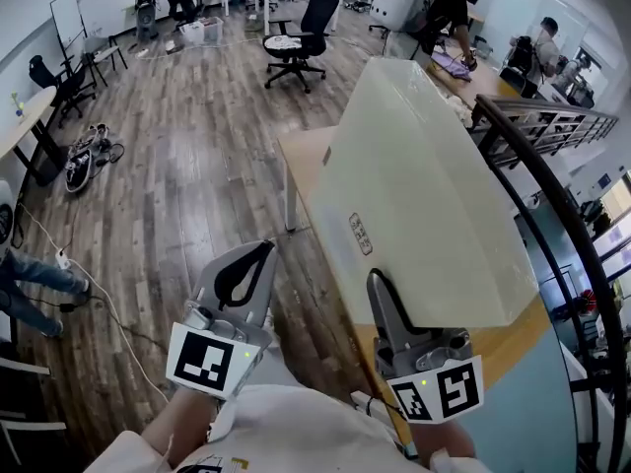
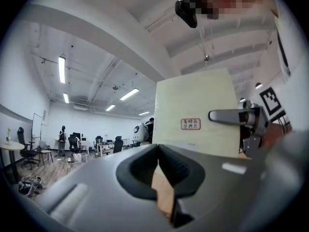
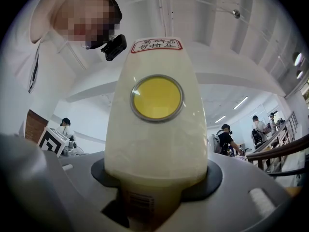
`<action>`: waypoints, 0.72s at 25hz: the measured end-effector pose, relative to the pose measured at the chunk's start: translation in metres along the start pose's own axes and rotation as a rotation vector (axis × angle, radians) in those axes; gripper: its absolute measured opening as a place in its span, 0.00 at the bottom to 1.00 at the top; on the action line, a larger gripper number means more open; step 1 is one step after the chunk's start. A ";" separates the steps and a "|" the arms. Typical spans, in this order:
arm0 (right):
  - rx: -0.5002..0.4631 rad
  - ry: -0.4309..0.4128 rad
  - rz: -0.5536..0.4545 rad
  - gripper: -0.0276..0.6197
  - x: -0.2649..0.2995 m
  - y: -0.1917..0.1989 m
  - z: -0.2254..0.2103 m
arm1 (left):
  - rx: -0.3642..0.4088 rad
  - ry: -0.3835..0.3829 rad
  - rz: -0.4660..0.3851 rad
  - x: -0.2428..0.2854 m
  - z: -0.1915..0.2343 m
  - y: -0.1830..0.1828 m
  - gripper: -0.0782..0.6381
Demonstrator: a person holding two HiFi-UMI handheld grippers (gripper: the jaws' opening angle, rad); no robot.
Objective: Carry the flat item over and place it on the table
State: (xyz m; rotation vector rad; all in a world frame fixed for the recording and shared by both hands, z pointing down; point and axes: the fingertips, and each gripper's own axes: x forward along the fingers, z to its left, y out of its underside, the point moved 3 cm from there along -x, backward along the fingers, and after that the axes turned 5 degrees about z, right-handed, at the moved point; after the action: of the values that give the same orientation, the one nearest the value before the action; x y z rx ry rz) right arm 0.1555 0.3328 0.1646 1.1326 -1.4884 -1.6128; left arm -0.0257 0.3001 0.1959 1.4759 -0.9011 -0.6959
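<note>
The flat item (image 1: 414, 185) is a large pale cream slab with a small red-framed label (image 1: 361, 234). It hangs tilted over the wooden table (image 1: 304, 164). My right gripper (image 1: 381, 286) is shut on its near edge, and the slab hides the far finger. In the right gripper view the slab's edge (image 3: 157, 129) fills the space between the jaws and carries a round yellow disc (image 3: 157, 98). My left gripper (image 1: 260, 254) hovers over the floor left of the slab, shut and holding nothing. In the left gripper view the slab (image 2: 198, 110) and right gripper (image 2: 231, 116) show beyond the closed tips (image 2: 158, 149).
A dark metal railing (image 1: 552, 166) curves along the right, past the table's far side. An office chair (image 1: 301, 37) and people at desks (image 1: 449, 8) are at the back. Cables (image 1: 89, 294), shoes (image 1: 84, 156) and a person's legs (image 1: 30, 274) are on the wooden floor at left.
</note>
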 end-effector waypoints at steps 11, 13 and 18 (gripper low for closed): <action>-0.004 0.038 0.037 0.53 0.176 0.020 -0.015 | -0.045 0.031 0.037 0.119 0.141 0.009 0.11; -0.001 0.055 0.050 0.53 0.209 0.024 -0.019 | -0.059 0.050 0.035 0.142 0.166 0.006 0.11; 0.005 0.087 0.068 0.53 0.284 0.031 -0.025 | -0.060 0.080 0.029 0.190 0.225 0.002 0.11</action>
State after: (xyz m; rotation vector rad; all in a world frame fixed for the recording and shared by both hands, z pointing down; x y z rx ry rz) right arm 0.0596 0.0627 0.1504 1.1288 -1.4594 -1.4964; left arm -0.1173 0.0205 0.1891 1.4255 -0.8317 -0.6329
